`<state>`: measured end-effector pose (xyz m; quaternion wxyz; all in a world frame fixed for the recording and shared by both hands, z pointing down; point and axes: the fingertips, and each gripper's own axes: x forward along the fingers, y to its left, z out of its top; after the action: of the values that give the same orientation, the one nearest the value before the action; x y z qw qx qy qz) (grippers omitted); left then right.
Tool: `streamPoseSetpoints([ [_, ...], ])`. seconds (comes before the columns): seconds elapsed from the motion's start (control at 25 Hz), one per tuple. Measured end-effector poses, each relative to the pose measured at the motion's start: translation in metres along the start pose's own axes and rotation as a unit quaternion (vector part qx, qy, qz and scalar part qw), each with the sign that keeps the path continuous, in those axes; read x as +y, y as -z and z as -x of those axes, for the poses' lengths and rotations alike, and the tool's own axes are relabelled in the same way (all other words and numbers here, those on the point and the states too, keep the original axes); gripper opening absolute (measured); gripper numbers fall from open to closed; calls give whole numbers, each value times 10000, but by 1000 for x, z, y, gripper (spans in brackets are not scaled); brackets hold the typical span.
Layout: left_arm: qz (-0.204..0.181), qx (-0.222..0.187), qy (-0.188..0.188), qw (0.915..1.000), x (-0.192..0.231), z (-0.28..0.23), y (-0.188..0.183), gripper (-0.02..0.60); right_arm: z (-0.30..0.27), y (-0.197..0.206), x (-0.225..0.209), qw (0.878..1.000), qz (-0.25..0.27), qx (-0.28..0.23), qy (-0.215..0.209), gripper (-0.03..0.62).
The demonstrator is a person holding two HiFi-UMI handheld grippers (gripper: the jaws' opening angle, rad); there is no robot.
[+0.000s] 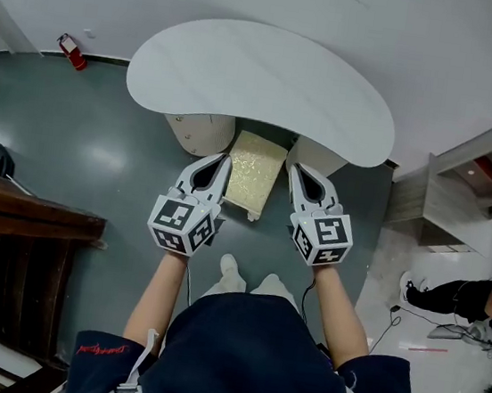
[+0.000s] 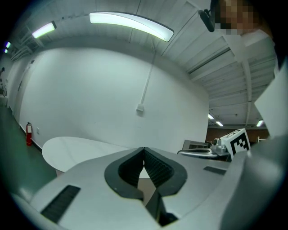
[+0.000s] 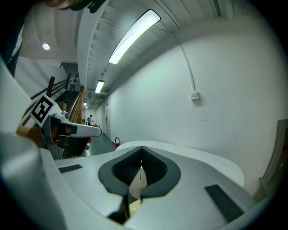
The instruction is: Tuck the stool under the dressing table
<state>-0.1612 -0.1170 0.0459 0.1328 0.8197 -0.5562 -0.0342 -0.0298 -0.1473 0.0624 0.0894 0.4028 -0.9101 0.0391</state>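
Observation:
A white kidney-shaped dressing table [image 1: 261, 81] stands against the wall. The stool [image 1: 254, 174], with a pale yellow-green textured seat, sits partly under the table's front edge between its two cream pedestals. My left gripper [image 1: 223, 163] is shut and empty, its tips by the stool's left side. On the stool's right side, my right gripper [image 1: 296, 173] is shut and empty too. The table top [image 2: 76, 150] shows beyond the closed left gripper [image 2: 143, 149] in the left gripper view. The right gripper [image 3: 142, 148] shows the table [image 3: 189, 157] ahead and a sliver of the stool [image 3: 135, 207] below.
A dark wooden bench or stair [image 1: 6, 240] lies at the left. A red fire extinguisher [image 1: 72, 51] stands by the wall at the back left. A white shelf unit [image 1: 463, 184] and cables on the floor are at the right. My feet [image 1: 248, 280] stand just behind the stool.

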Motion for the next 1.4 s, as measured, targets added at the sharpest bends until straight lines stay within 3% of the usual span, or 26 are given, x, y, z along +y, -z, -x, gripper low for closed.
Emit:
streamPoseSetpoints([
  [0.64, 227, 397, 55, 9989, -1, -49, 49, 17, -23, 41, -32, 9990, -93, 399, -186, 14],
  [0.84, 316, 551, 67, 9980, 3, -60, 86, 15, -31, 74, -36, 9981, -245, 504, -240, 14],
  [1.4, 286, 268, -86, 9992, 25, -94, 172, 17, -53, 147, -52, 9988, -211, 52, -441, 14],
])
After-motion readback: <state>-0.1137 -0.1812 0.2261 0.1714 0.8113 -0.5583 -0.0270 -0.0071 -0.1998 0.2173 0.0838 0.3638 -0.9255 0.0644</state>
